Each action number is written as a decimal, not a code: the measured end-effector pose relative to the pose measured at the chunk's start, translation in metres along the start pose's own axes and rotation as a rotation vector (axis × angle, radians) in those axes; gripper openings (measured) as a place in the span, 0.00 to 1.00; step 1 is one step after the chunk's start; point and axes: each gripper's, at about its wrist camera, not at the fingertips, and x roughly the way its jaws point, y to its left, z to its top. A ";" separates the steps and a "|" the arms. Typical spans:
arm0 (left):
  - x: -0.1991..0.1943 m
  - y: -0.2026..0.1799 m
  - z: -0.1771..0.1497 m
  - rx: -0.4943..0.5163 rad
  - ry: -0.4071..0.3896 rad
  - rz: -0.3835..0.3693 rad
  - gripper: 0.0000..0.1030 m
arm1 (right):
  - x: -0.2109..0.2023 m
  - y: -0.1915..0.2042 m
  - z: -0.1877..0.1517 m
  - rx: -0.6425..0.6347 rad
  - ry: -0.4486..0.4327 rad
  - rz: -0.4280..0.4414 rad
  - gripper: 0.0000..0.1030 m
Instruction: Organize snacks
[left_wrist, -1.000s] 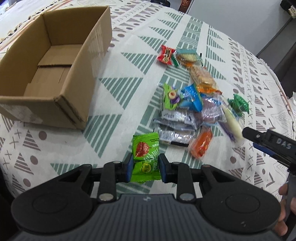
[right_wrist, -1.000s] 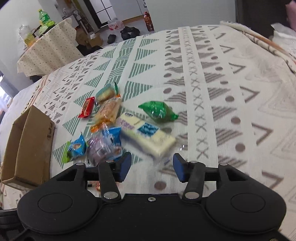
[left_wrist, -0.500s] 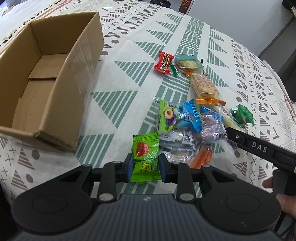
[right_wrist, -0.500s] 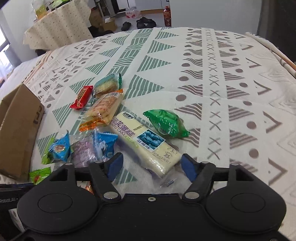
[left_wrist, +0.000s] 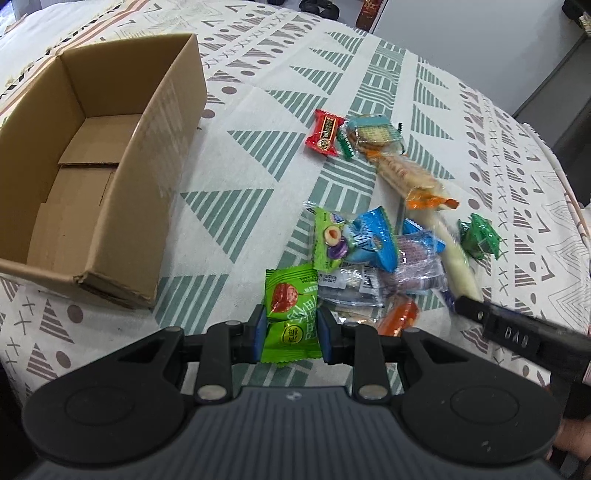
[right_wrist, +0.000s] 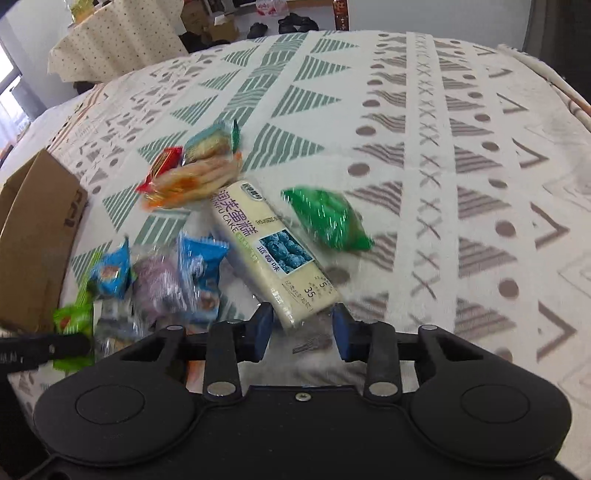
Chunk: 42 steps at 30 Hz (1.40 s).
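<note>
A: Status on the left hand-held gripper?

B: Pinching the light green snack packet between its blue pads, clear of the cloth. It points steeply down, short of the cardboard box, which sits open up and to the left in its view.

A: And the right hand-held gripper?

B: Jaws have just been closing. The near end of the white blueberry cake bar is between them, mostly the clear wrapper tail. One pad looks to be on the bar's corner; I can't tell whether the other touches.

A: So the grip isn't confirmed.

B: No. I'd seat the pads across the bar's solid body, not the crinkly seal. Wrapper film alone will likely slip or let the bar swing.

A: Anything crowding it?

B: The dark green packet lies just beside the bar, and the blue packets are near the other side. Lift straight up so neither drags along.

A: Pose?

B: Pitched steeply down toward the worktop, pads close to the cloth. The rest of the snack pile lies between the two grippers.
</note>
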 end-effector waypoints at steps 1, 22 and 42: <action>-0.003 0.000 -0.001 0.002 -0.004 -0.005 0.27 | -0.003 0.000 -0.003 0.010 -0.001 0.001 0.31; -0.072 0.018 -0.015 0.019 -0.110 -0.088 0.27 | -0.078 0.014 -0.049 0.268 -0.098 0.098 0.16; -0.117 0.053 0.010 -0.007 -0.196 -0.168 0.27 | -0.111 0.060 -0.031 0.290 -0.200 0.113 0.06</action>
